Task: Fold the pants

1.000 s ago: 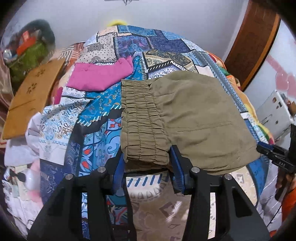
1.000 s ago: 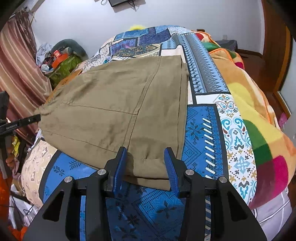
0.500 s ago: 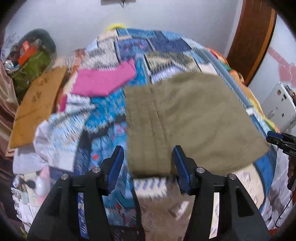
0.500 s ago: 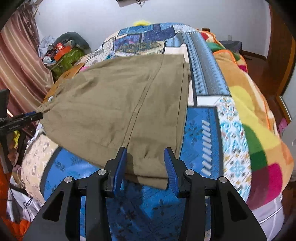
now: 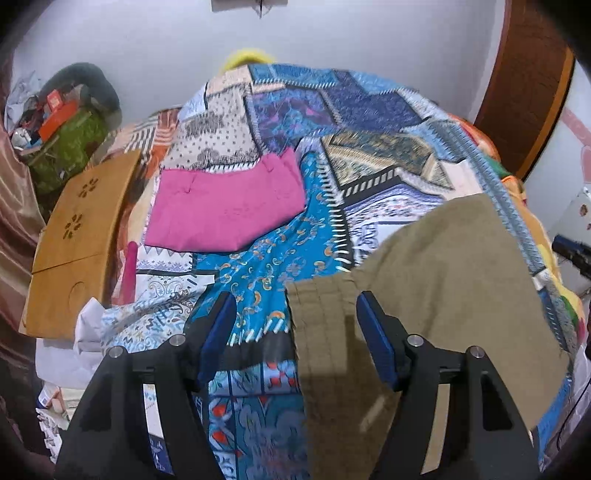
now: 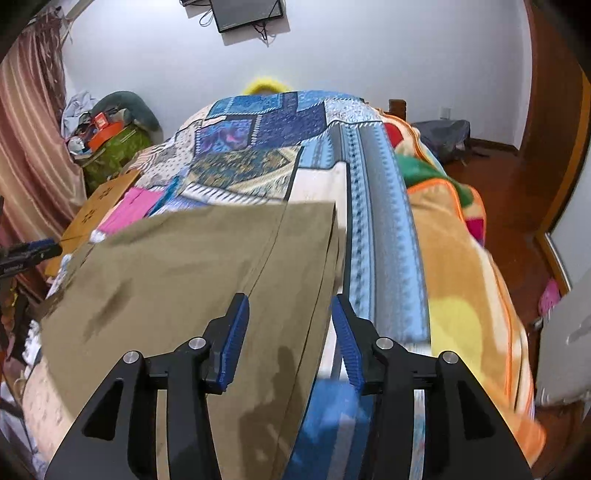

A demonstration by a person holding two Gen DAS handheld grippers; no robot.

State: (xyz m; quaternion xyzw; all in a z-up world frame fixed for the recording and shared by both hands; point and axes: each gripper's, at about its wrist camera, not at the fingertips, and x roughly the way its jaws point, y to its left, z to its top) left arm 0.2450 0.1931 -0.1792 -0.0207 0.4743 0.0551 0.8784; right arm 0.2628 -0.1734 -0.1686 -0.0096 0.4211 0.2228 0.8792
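The olive pants (image 5: 443, 295) are lying folded on the patchwork bedspread (image 5: 280, 254), filling the lower right of the left wrist view, with the gathered waistband (image 5: 317, 325) showing as a ribbed strip at lower centre. The left tongs (image 5: 295, 332) are standing wide apart at the bottom of that frame; the waistband edge is sitting in the gap between the blue pads (image 5: 218, 332), nearer the right-hand one, and neither pad is pressing on cloth. Whether the right-hand pad is touching the fabric is hard to tell.

In the right wrist view the same pants (image 6: 177, 273) are spreading across the centre and lower left, a seam running down toward the bottom of the frame. The right tongs (image 6: 290, 336) are likewise apart, blue pads (image 6: 232, 343) on either side of the pants' right edge, gripping nothing. The picture is slightly blurred here.

A pink garment (image 5: 225, 206) is lying flat in the upper left centre of the left wrist view, well apart from the pants. A tan board with cut-out flower shapes (image 5: 77, 240) is leaning along the left edge of the bed. A striped orange and yellow blanket (image 6: 465, 280) is covering the right side of the right wrist view, and a dark screen (image 6: 247, 13) is hanging on the wall at the top.
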